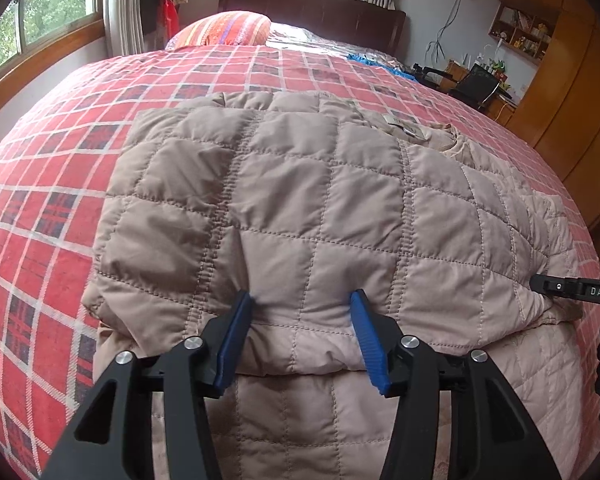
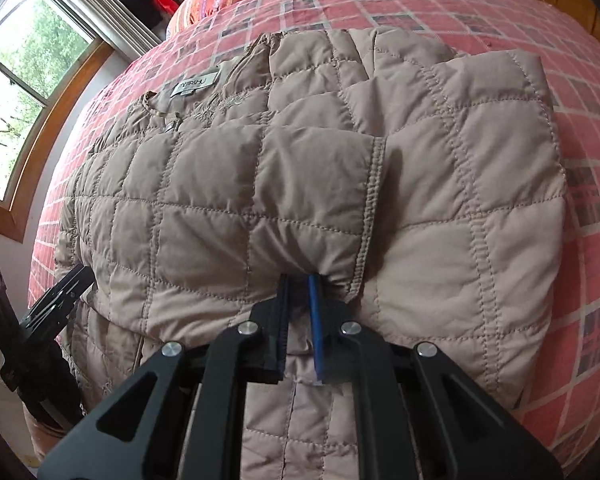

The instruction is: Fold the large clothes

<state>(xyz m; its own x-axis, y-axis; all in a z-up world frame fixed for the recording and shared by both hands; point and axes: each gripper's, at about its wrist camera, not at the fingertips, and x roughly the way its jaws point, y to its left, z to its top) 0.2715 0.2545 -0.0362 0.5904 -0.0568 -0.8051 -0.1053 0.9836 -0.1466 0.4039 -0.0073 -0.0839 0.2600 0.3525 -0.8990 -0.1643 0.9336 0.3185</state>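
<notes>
Right tool [image 2: 299,280] pinching quilted beige jacket [image 2: 300,168] (folded), red plaid bedspread [image 2: 500,20]

Open bed [image 1: 40,184] left of the left hand-held gripper [image 1: 302,300]; puffy jacket [image 1: 300,184] dead ahead, pillow [image 1: 224,28] beyond.

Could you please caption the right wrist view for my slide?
Right gripper pinches a fold of the beige quilted jacket on the red plaid bedspread.
</notes>
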